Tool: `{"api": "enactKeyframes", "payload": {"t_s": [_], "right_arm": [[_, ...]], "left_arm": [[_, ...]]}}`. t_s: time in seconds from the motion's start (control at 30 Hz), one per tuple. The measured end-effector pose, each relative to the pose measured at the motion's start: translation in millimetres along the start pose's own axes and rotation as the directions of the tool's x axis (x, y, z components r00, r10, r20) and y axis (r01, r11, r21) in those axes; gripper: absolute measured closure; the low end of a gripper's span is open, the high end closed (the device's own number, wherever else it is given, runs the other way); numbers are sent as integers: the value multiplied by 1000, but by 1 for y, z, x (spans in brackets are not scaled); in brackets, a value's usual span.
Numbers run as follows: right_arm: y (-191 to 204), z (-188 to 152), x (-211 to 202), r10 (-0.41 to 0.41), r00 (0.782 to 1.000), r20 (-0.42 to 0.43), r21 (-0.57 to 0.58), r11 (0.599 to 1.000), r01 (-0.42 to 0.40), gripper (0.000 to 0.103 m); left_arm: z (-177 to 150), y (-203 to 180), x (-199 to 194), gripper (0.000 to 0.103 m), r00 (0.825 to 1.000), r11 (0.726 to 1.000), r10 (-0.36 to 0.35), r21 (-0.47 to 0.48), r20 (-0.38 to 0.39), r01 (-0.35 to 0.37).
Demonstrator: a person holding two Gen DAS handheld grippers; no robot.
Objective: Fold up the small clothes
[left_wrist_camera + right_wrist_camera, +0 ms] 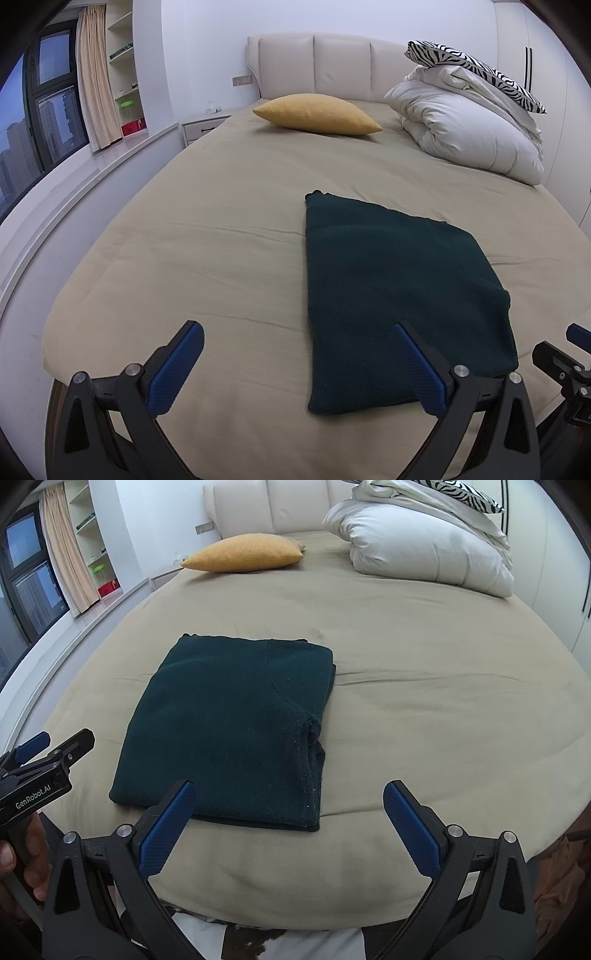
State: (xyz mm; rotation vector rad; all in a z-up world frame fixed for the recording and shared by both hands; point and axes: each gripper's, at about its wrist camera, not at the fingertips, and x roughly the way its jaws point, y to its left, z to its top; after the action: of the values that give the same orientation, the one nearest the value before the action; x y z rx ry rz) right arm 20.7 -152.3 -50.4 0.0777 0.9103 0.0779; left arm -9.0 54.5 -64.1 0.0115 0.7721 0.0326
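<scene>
Bare bed sheet (443, 701) wide around folded green garment (229, 731); left gripper (299, 365) and right gripper (290, 823) spread, at its near edge, empty

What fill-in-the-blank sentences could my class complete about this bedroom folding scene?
1. The folded garment on the bed is dark ____.
2. The small pillow near the headboard is ____.
3. The zebra-striped pillow rests on a white ____.
4. Both the left gripper and right gripper hold ____.

Missing words: green; yellow; duvet; nothing
</scene>
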Motion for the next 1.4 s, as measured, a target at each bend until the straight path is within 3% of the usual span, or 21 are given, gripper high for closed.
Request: {"api": "enactKeyframes", "payload": {"t_s": [1.4], "right_arm": [[-3, -3, 0, 10, 1000, -9, -7, 1000, -10, 0]], "left_arm": [[0, 0, -1, 0, 1000, 1000, -2, 1, -3, 2]]}}
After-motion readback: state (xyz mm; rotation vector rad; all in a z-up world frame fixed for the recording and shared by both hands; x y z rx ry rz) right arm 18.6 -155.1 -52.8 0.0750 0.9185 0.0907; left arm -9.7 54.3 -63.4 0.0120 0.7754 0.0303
